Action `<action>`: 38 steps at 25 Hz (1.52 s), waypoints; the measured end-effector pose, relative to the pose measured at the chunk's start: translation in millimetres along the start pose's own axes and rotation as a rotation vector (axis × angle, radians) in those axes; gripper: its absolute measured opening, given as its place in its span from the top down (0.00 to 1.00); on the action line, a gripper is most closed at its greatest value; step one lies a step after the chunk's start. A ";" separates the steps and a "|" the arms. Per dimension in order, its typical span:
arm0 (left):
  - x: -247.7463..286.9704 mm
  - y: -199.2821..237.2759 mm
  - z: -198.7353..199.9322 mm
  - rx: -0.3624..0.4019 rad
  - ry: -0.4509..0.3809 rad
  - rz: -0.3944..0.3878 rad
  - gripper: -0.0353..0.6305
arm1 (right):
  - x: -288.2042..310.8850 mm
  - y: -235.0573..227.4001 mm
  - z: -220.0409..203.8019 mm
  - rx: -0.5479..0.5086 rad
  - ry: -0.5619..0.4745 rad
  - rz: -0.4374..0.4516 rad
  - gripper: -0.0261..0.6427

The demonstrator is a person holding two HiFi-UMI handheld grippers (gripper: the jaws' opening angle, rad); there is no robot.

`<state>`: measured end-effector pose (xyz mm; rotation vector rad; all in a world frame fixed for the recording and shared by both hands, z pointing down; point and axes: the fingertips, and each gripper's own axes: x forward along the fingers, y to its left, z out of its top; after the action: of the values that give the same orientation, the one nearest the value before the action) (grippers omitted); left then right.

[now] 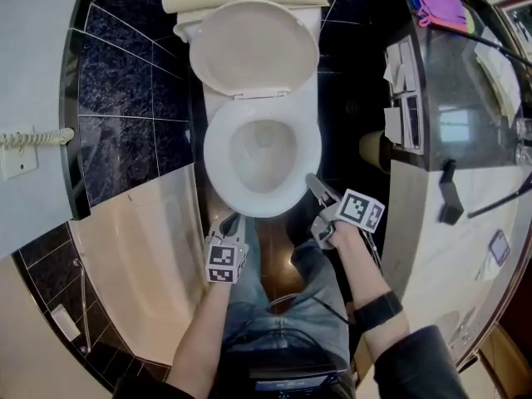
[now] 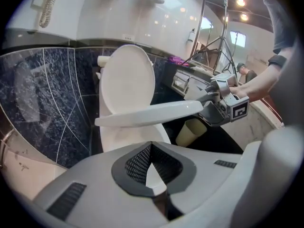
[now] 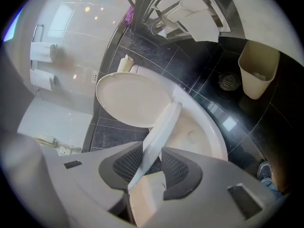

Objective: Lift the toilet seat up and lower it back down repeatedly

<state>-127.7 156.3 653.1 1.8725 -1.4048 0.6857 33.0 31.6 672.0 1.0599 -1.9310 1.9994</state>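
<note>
The white toilet (image 1: 218, 191) has its lid (image 1: 253, 48) leaning upright against the tank. My right gripper (image 1: 316, 184) is shut on the front right edge of the toilet seat (image 1: 309, 144). In the left gripper view the seat (image 2: 147, 114) hangs roughly level above the bowl (image 2: 121, 139), with the right gripper (image 2: 211, 110) clamped on its front end. In the right gripper view the seat's edge (image 3: 161, 127) runs between that gripper's (image 3: 151, 163) pads. My left gripper (image 1: 229, 223) hovers at the bowl's front left, apart from the seat. Its jaws (image 2: 151, 146) are shut on nothing.
A beige waste bin (image 1: 371, 150) stands on the dark floor right of the toilet, beside a floor drain (image 3: 229, 82). A counter (image 1: 465, 198) runs along the right. A pale bathtub (image 1: 141, 256) lies to the left, under a wall phone (image 1: 21, 152). The person's jeans (image 1: 287, 310) show below.
</note>
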 end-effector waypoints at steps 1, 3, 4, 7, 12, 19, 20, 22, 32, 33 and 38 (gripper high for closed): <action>1.0 1.5 10.4 -0.007 -0.019 0.000 0.95 | -0.1 3.3 2.3 -0.005 -0.001 -0.002 0.73; 1.9 5.4 29.6 -0.022 -0.052 0.006 0.95 | 1.2 7.6 5.5 -0.006 -0.006 0.000 0.73; 2.1 7.2 36.0 -0.032 -0.060 0.012 0.95 | 1.0 10.2 7.8 -0.010 -0.011 0.003 0.73; 0.3 10.8 49.3 -0.048 -0.072 0.026 0.95 | -0.4 18.4 14.9 -0.004 -0.031 0.015 0.73; -1.9 18.3 74.6 -0.039 -0.094 0.034 0.95 | -3.2 38.9 32.3 -0.017 -0.057 0.026 0.73; -2.0 32.3 122.7 -0.015 -0.141 0.034 0.95 | -12.1 76.5 58.1 -0.035 -0.118 0.051 0.77; -1.3 35.8 131.8 -0.008 -0.154 0.036 0.95 | -15.5 85.4 60.2 -0.072 -0.117 0.058 0.82; 0.1 42.1 152.7 0.002 -0.179 0.037 0.95 | -24.3 100.2 60.3 -0.148 -0.109 0.059 0.82; 24.2 75.2 250.6 0.061 -0.262 0.046 0.95 | -66.5 121.4 66.3 -0.287 -0.202 -0.026 0.94; 27.5 78.4 258.8 0.071 -0.272 0.048 0.95 | -67.6 122.4 65.5 -0.298 -0.202 -0.029 0.94; 42.9 96.7 294.1 0.116 -0.304 0.068 0.95 | -71.8 125.0 61.6 -0.322 -0.194 -0.042 0.94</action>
<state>-206.3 -116.4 522.2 2.0956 -1.6556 0.5408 37.0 -19.1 523.7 1.2293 -2.2096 1.5410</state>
